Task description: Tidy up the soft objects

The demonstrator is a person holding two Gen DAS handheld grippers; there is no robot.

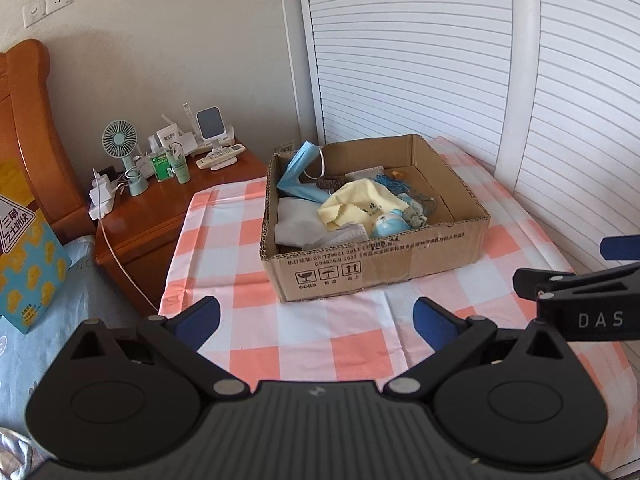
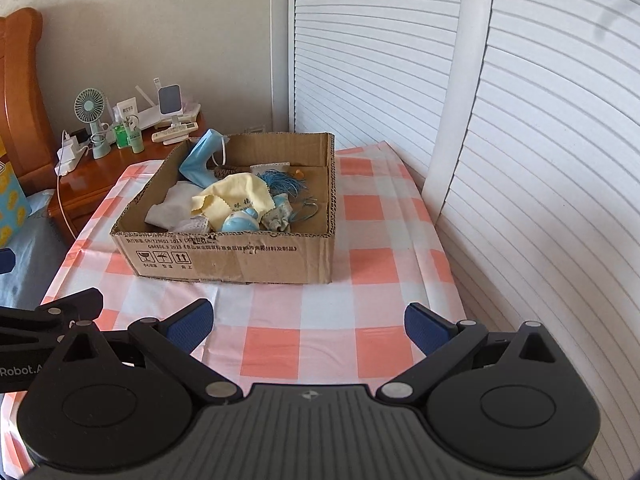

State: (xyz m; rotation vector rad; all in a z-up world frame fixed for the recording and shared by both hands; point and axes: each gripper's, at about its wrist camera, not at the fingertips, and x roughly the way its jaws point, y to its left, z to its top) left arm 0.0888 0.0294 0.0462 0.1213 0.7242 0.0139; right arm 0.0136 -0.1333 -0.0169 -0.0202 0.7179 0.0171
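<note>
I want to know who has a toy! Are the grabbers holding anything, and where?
No. The left gripper and right gripper are both open and hold nothing. The soft things lie in the box.

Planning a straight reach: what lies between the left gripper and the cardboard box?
Only bare checked tablecloth separates the open left gripper from the brown cardboard box, clearest in the left wrist view.

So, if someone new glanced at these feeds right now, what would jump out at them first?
Probably the open brown cardboard box in the middle of the pink-and-white checked tablecloth, heaped with soft things: a pale yellow cloth on top and a light blue face mask hanging over the far-left corner. Next, both pairs of tongs, left and right, open and empty short of the box.
</note>
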